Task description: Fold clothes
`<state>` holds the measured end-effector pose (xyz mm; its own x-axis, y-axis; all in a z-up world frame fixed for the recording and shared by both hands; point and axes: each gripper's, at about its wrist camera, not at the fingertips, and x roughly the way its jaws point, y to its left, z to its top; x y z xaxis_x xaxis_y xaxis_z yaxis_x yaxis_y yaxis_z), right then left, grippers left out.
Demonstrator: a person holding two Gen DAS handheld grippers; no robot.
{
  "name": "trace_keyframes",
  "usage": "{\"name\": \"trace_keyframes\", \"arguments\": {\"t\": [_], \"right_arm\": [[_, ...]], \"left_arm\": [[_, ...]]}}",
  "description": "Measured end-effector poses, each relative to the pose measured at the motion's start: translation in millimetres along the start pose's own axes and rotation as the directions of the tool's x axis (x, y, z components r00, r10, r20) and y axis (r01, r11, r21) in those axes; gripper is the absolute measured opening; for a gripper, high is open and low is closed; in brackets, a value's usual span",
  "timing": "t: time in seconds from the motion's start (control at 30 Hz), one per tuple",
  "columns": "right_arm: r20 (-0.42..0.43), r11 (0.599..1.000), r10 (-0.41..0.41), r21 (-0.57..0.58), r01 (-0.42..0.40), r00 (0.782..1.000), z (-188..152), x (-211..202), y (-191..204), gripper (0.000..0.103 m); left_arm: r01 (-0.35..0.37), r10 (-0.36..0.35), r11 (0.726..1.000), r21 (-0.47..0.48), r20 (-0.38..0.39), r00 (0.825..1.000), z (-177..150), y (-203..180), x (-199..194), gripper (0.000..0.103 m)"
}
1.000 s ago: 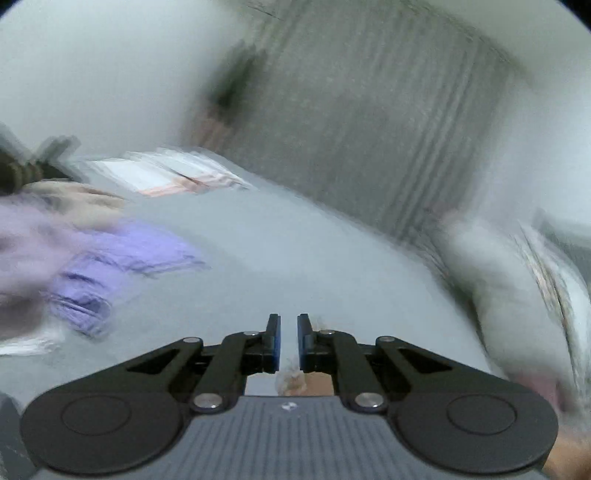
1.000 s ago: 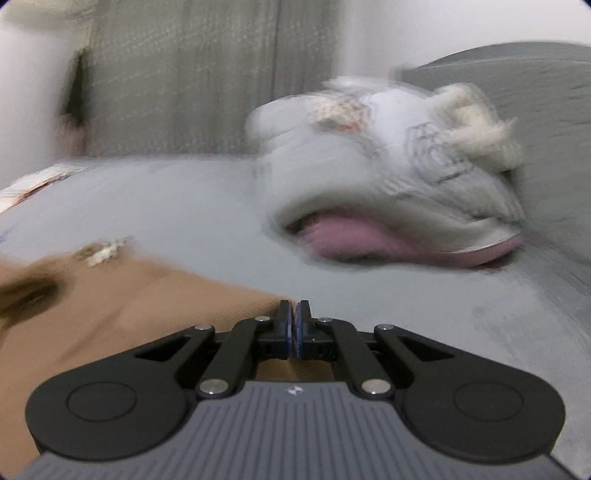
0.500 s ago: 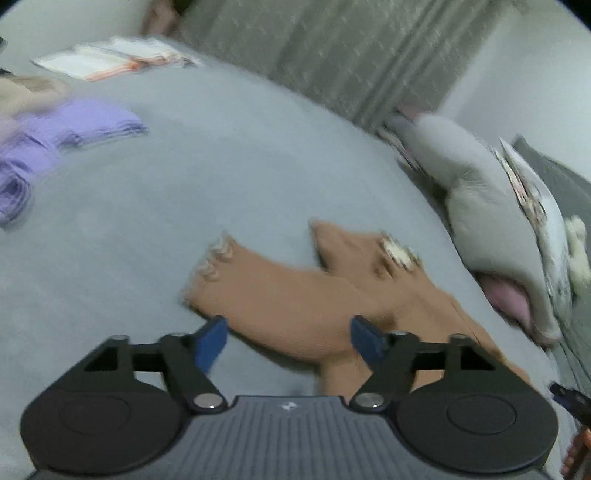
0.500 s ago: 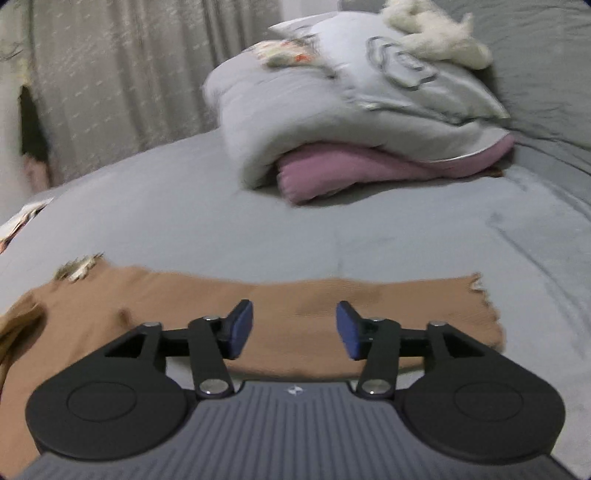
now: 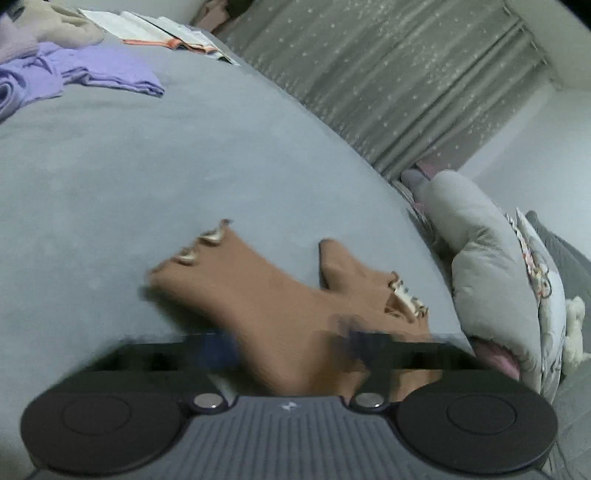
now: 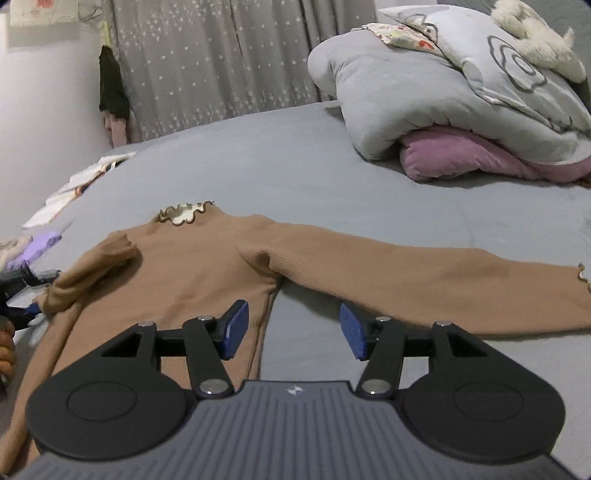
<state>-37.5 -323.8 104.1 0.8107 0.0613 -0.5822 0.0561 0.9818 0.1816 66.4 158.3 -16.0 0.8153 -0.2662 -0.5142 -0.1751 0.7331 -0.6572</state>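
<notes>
A tan long-sleeved top [image 6: 192, 266] with a frilled cream collar lies on the grey bed [image 6: 295, 162]. Its right sleeve [image 6: 424, 284] stretches out flat. Its left sleeve [image 5: 243, 291] lies bunched towards the collar. My right gripper [image 6: 293, 328] is open and empty, just above the armpit and the top's side seam. My left gripper [image 5: 284, 347] is blurred, its jaws spread wide around the left sleeve. The left gripper also shows at the right wrist view's left edge [image 6: 18, 299].
A folded grey duvet [image 6: 443, 96] over a pink pillow [image 6: 480, 158] lies at the head of the bed. Purple clothes [image 5: 74, 74] and papers [image 5: 159, 29] lie at the far side. A grey curtain [image 6: 214, 62] hangs behind.
Both grippers went from shut to open. They let the top down onto the bed, and it now lies spread out. Both views have tilted down towards it.
</notes>
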Motion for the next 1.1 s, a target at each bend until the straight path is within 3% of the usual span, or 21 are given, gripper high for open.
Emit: {"name": "trace_keyframes", "arguments": {"t": [0.1, 0.17, 0.27, 0.37, 0.4, 0.43, 0.47, 0.5, 0.6, 0.7, 1.0, 1.1], "right_arm": [[0.003, 0.996, 0.001, 0.085, -0.001, 1.000, 2, 0, -15, 0.057], [0.009, 0.993, 0.002, 0.121, -0.003, 1.000, 2, -2, -21, 0.057], [0.020, 0.990, 0.012, 0.143, -0.014, 1.000, 1, -7, -27, 0.057], [0.030, 0.990, 0.010, 0.138, -0.014, 1.000, 2, -8, -29, 0.057], [0.031, 0.990, 0.011, 0.140, -0.015, 0.999, 3, -8, -29, 0.057], [0.031, 0.990, 0.011, 0.141, -0.015, 0.999, 3, -8, -30, 0.057], [0.031, 0.990, 0.011, 0.140, -0.015, 0.999, 3, -8, -30, 0.057], [0.030, 0.990, 0.011, 0.139, -0.015, 0.999, 3, -8, -30, 0.057], [0.028, 0.991, 0.015, 0.134, -0.019, 0.999, 3, -6, -29, 0.057], [0.024, 0.992, 0.026, 0.125, -0.029, 0.999, 3, -4, -27, 0.057], [-0.006, 0.994, 0.057, 0.095, -0.056, 0.998, 3, -3, -25, 0.058], [-0.017, 0.995, 0.050, 0.090, -0.048, 0.999, 1, -6, -26, 0.061]], "left_arm": [[0.019, -0.015, 0.999, -0.040, 0.121, 0.993, 9, 7, -29, 0.005], [0.052, -0.038, 0.997, -0.062, 0.213, 0.976, 21, 14, -52, 0.005], [0.033, -0.012, 0.997, -0.077, 0.263, 0.965, 33, 20, -72, 0.005], [0.021, 0.030, 0.988, -0.155, 0.321, 0.947, 46, 37, -95, 0.004], [0.013, 0.050, 0.984, -0.177, 0.347, 0.937, 51, 44, -105, 0.004], [-0.006, 0.082, 0.982, -0.188, 0.402, 0.912, 59, 53, -120, 0.004], [-0.012, 0.091, 0.982, -0.190, 0.418, 0.904, 64, 53, -121, 0.004], [-0.030, 0.118, 0.981, -0.191, 0.469, 0.875, 73, 58, -134, 0.004], [-0.031, 0.167, 0.967, -0.253, 0.533, 0.829, 95, 74, -163, 0.004], [-0.068, 0.231, 0.951, -0.303, 0.546, 0.805, 102, 91, -176, 0.004], [-0.118, 0.242, 0.956, -0.269, 0.496, 0.834, 107, 66, -194, 0.008], [-0.149, 0.263, 0.957, -0.250, 0.523, 0.811, 109, 53, -208, 0.014]]}}
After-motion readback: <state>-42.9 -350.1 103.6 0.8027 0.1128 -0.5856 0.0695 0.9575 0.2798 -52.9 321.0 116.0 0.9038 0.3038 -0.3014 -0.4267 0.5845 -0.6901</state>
